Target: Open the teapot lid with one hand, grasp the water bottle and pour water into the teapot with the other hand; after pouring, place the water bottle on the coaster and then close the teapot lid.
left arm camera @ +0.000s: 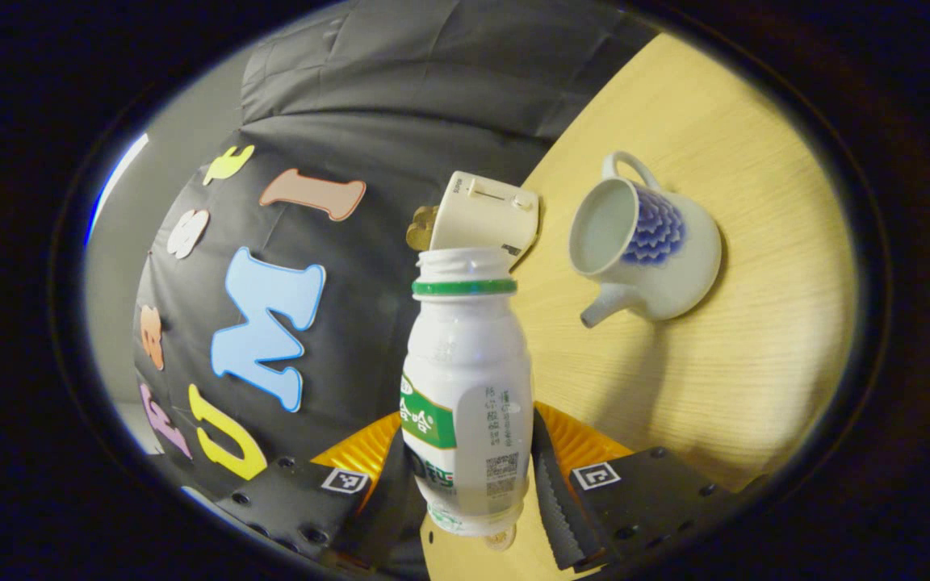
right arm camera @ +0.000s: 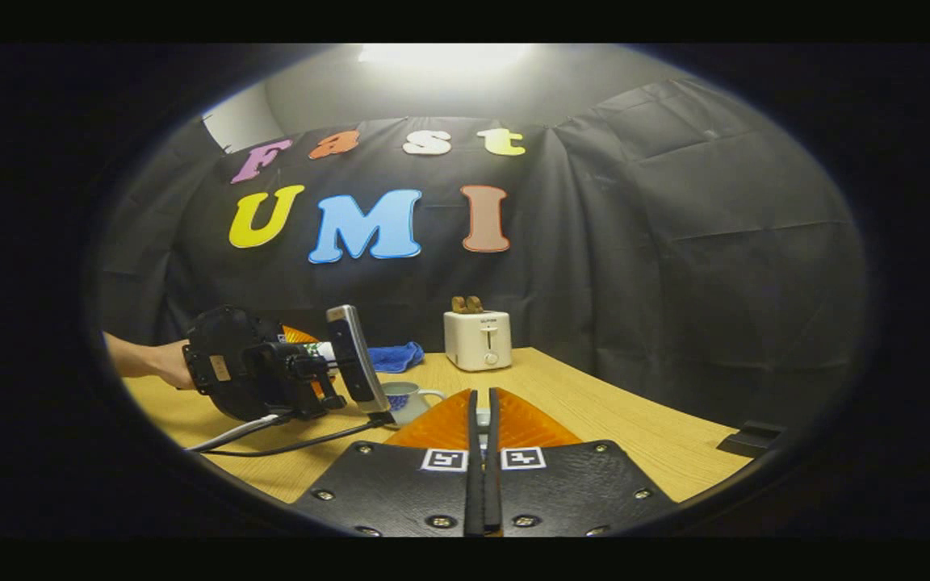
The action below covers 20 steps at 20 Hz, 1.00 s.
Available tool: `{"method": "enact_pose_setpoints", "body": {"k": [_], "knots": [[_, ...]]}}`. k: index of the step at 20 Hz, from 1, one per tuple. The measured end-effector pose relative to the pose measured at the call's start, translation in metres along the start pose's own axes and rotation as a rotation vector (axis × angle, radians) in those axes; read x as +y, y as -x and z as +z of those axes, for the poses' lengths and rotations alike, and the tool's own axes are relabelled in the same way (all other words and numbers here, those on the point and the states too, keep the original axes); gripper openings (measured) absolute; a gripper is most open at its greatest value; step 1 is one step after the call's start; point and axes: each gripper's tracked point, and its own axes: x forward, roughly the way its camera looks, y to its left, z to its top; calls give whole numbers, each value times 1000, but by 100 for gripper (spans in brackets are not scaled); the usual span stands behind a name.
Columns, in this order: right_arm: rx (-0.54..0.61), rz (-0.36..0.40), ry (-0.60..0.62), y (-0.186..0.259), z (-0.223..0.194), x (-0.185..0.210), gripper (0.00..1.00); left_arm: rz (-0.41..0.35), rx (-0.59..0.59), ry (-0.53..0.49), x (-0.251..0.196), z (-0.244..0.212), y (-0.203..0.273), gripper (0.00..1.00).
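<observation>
Left gripper view shows us the left gripper point(left arm camera: 469, 476) with both fingers pinching the lower body of the water bottle point(left arm camera: 465, 387), tipped sideways so its uncapped mouth points toward the toaster point(left arm camera: 485, 214); the lidless teapot point(left arm camera: 643, 246) stands on the wooden table point(left arm camera: 756, 323) just beside the bottle's mouth. Right gripper view shows us the right gripper point(right arm camera: 481, 484), jaws pressed together with something small and pale between the tips that we cannot identify; a hand point(right arm camera: 166, 363) reaches in from the left, holding the left gripper level above the teapot.

Black cloth wall point(right arm camera: 675, 226) creased at the back, pale wooden table point(right arm camera: 594, 411), bright ceiling light point(right arm camera: 441, 55) overhead
</observation>
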Motion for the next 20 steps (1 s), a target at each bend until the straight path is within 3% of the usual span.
{"method": "enact_pose_setpoints", "body": {"k": [3, 4, 5, 6, 9, 10, 11, 15, 16, 17, 18, 20], "knots": [[8, -3, -6, -1, -2, -3, 1, 18, -4, -70, 3, 5, -1, 82], [9, -5, -8, -1, -2, -3, 17, 24, -3, -94, 4, 7, -1, 77], [9, -7, -9, -1, -2, -5, 1, 25, -4, -113, 5, 8, -1, 72], [10, -10, -10, -2, -2, -6, 1, 25, -8, -124, 5, 11, -1, 82], [13, -15, -23, -2, -4, -8, 1, 26, -11, -170, 6, 16, -5, 77], [17, -14, -27, -3, -4, -8, 17, 21, -10, -179, 5, 17, -8, 77], [19, -12, -28, -2, -5, -8, 1, 18, -8, -187, 5, 18, -10, 77], [16, -17, -23, -2, -4, -9, 1, 18, 6, -232, 7, 15, -10, 82], [17, -18, -25, -2, -3, -10, 17, 17, 4, -240, 6, 17, -9, 76], [19, -18, -27, -2, -4, -10, 17, 15, 6, -251, 6, 18, -7, 82], [21, -17, -29, -3, -4, -10, 1, 14, 5, -263, 7, 19, -6, 82], [24, -15, -31, -2, -5, -9, 1, 15, -2, -279, 9, 23, -6, 82]]}}
